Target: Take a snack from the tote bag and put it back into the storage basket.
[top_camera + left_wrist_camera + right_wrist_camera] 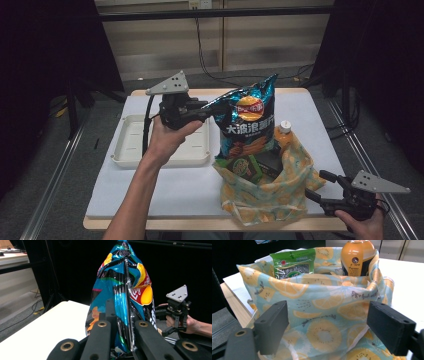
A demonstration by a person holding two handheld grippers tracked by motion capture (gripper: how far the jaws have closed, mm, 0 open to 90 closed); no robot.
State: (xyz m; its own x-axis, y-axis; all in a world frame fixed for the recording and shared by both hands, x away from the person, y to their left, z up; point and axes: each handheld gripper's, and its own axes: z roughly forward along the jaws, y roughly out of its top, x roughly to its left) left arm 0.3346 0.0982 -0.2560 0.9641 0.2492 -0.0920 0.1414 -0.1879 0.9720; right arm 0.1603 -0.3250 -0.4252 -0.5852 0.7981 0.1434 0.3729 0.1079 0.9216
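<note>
left gripper (207, 111) clamps shiny blue crisp bag (247, 120) by its edge, lifting clear of lemon-print fabric tote (270, 192); right gripper (320, 187) gapes, holding nothing, beside tote.

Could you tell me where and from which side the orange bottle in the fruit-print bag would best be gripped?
Probably by its neck, just under the white cap, coming from above. The orange bottle stands upright in the far corner of the fruit-print bag; cloth wraps its lower body and the chip bag hangs close beside it, so only the top is free. The open right gripper is nearest.
</note>
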